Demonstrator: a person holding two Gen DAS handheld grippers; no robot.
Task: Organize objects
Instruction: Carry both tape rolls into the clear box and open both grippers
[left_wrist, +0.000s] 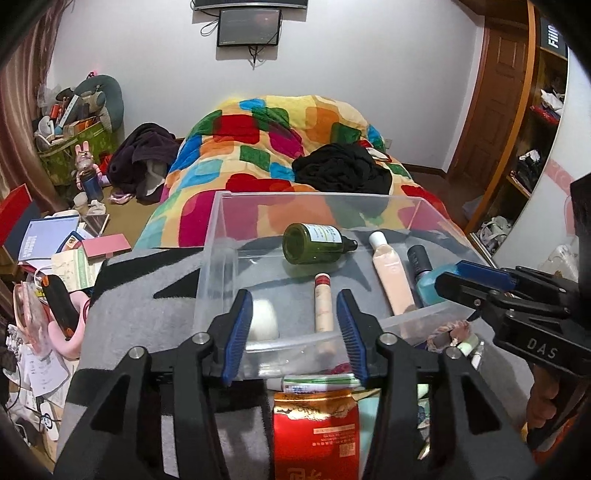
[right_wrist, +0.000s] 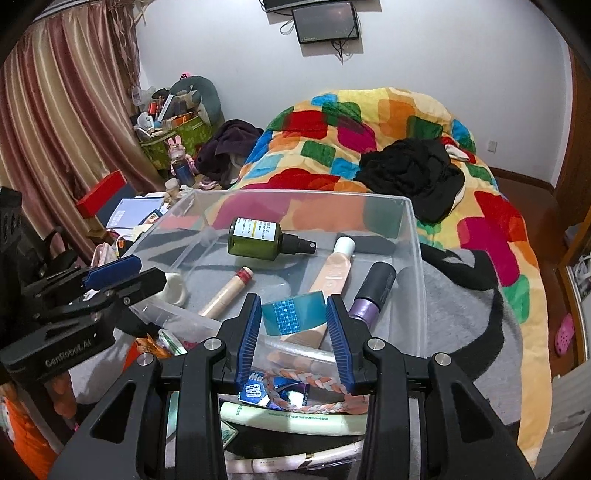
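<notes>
My right gripper (right_wrist: 292, 325) held the light, stiff teal tape (right_wrist: 293, 313) by its sides; left gripper (left_wrist: 294, 328) jaws stood empty.

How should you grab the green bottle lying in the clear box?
Grip the green bottle across its round body, probably coming down from above. It lies on its side in the box with the black spray top pointing right, and there is bare floor around it. The body is wide and even; the thin top could slip or twist.
</notes>
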